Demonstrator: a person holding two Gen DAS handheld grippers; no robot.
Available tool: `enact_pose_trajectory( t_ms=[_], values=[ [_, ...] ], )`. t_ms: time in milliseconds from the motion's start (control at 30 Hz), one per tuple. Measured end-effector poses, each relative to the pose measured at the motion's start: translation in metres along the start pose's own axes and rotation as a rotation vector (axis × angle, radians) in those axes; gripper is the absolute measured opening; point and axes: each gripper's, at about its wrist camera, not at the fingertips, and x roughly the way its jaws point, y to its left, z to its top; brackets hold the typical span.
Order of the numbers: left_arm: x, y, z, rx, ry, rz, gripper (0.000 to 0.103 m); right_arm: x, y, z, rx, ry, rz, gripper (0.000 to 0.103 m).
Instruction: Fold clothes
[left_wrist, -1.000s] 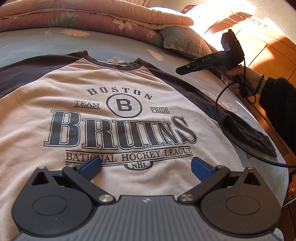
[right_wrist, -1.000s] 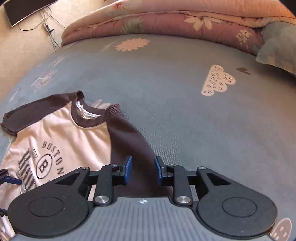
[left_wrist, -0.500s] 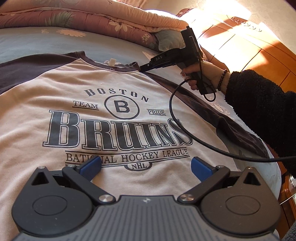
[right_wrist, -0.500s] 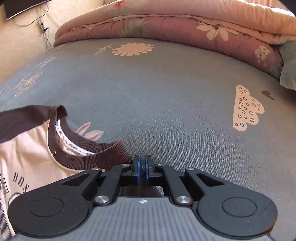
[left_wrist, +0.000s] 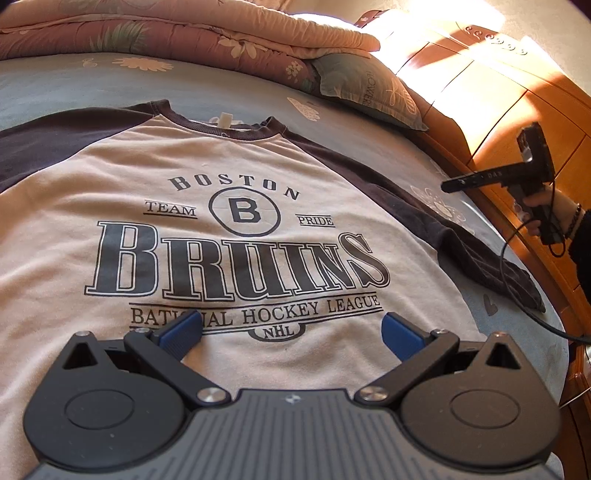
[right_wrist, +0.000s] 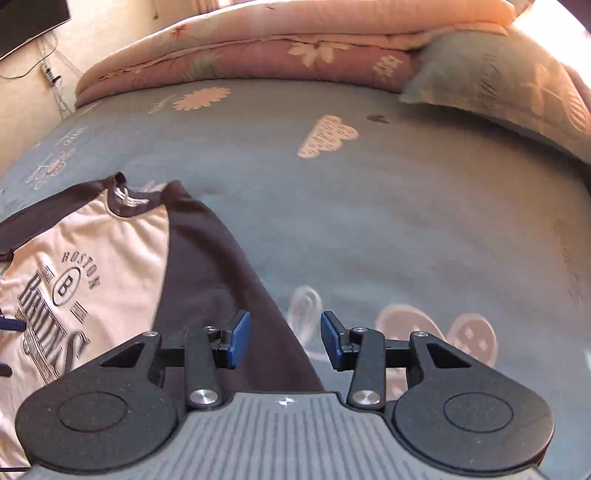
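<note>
A cream T-shirt (left_wrist: 236, 166) with dark sleeves and a "Boston Bruins" print lies face up, spread flat on the grey-blue bed sheet (left_wrist: 74, 81). My left gripper (left_wrist: 291, 328) hovers open over the lower chest print, nothing between its blue pads. In the right wrist view my right gripper (right_wrist: 285, 339) is open just above the dark right sleeve (right_wrist: 221, 273), near the sleeve's outer edge, holding nothing. The shirt's collar (right_wrist: 140, 203) lies farther up to the left. In the left wrist view a hand (left_wrist: 543, 206) holds that gripper off the bed's right side, above the sleeve end (left_wrist: 509, 277).
A folded floral quilt (left_wrist: 184, 40) and a pillow (left_wrist: 369, 92) lie across the head of the bed. A wooden bed frame (left_wrist: 517, 122) runs along the right. A black cable (left_wrist: 524, 302) hangs over the sleeve end. Bare sheet (right_wrist: 406, 221) stretches right of the shirt.
My right gripper, shut close by the collar half a second ago, has drawn back to the right and opened over the sleeve. The left gripper has stayed put.
</note>
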Motion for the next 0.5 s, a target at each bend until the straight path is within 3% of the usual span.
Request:
enact_pose_trajectory(
  t_ms=[167, 300, 500],
  values=[
    [0.004, -0.007, 0.002, 0.035, 0.031, 0.037, 0.102, -0.041, -0.061, -0.079, 0.160, -0.013, -0.002, 0.049],
    [0.008, -0.012, 0.005, 0.044, 0.053, 0.068, 0.102, -0.055, -0.107, -0.115, 0.318, -0.055, 0.054, 0.052],
    [0.011, -0.016, 0.007, 0.047, 0.071, 0.096, 0.102, -0.051, -0.156, -0.154, 0.521, -0.119, 0.276, 0.058]
  ],
)
